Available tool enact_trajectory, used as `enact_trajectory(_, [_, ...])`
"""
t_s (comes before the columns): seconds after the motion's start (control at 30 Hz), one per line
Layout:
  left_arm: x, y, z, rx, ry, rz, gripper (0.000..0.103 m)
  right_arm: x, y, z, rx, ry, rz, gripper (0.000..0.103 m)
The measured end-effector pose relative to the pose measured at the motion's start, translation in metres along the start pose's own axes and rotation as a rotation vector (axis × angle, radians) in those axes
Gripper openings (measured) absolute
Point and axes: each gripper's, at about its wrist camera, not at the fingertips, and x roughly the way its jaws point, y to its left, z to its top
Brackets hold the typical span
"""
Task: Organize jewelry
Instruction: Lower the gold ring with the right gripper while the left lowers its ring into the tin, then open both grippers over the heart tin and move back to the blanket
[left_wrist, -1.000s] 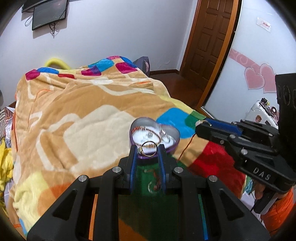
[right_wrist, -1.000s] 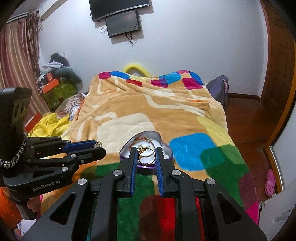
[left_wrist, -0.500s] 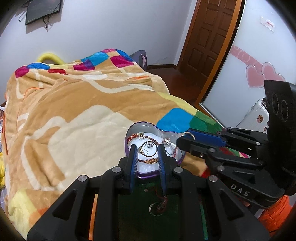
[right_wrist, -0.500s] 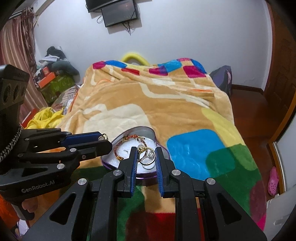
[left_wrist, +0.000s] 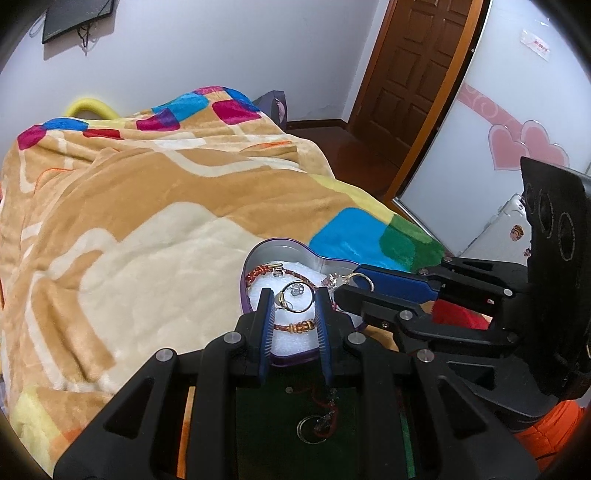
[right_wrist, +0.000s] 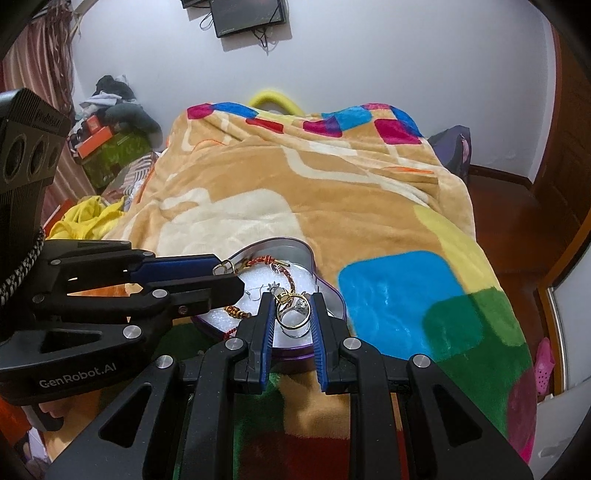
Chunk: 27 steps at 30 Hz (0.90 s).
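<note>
A purple heart-shaped tin (left_wrist: 280, 248) with a white foam lining sits on the blanket; it also shows in the right wrist view (right_wrist: 328, 291). A red braided bracelet (left_wrist: 266, 271) and small silver pieces lie inside. My left gripper (left_wrist: 293, 301) is shut on a gold ring (left_wrist: 295, 303), held just above the tin. My right gripper (right_wrist: 293, 310) is shut on another gold ring (right_wrist: 291, 320), also over the tin. Each gripper shows from the side in the other's view, left (right_wrist: 221, 267) and right (left_wrist: 356, 282).
A colourful patchwork blanket (left_wrist: 147, 206) covers the bed. A loose ring on red cord (left_wrist: 317, 424) lies on a green patch below my left gripper. Clothes and boxes (right_wrist: 110, 140) pile up at the left wall. A wooden door (left_wrist: 410, 74) stands at the right.
Both grippers have moved forward and down with their rings, from short of the tin to directly over its foam lining. The tin now looks larger and nearer.
</note>
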Motion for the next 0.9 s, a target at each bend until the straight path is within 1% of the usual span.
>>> enact_trajectory(0.17, [-0.001, 0.001, 0.000, -0.006, -0.002, 0.003, 0.021, 0.002, 0.001, 0.001, -0.002, 0.015, -0.010, 0.018])
enact_trajectory(0.23, [-0.002, 0.002, 0.000, -0.012, 0.000, 0.003, 0.021, 0.002, 0.000, 0.001, 0.003, 0.018, -0.017, 0.023])
enact_trajectory(0.3, [-0.003, 0.002, 0.000, -0.014, -0.003, 0.001, 0.021, 0.000, -0.001, 0.002, 0.007, 0.014, -0.016, 0.025])
enact_trajectory(0.6, [-0.018, 0.000, 0.002, -0.011, -0.019, 0.006, 0.021, -0.017, 0.002, 0.002, 0.010, -0.015, -0.022, 0.025])
enact_trajectory(0.9, [-0.040, -0.004, -0.008, -0.003, -0.029, 0.032, 0.021, -0.036, 0.009, -0.002, 0.013, -0.037, -0.028, 0.026])
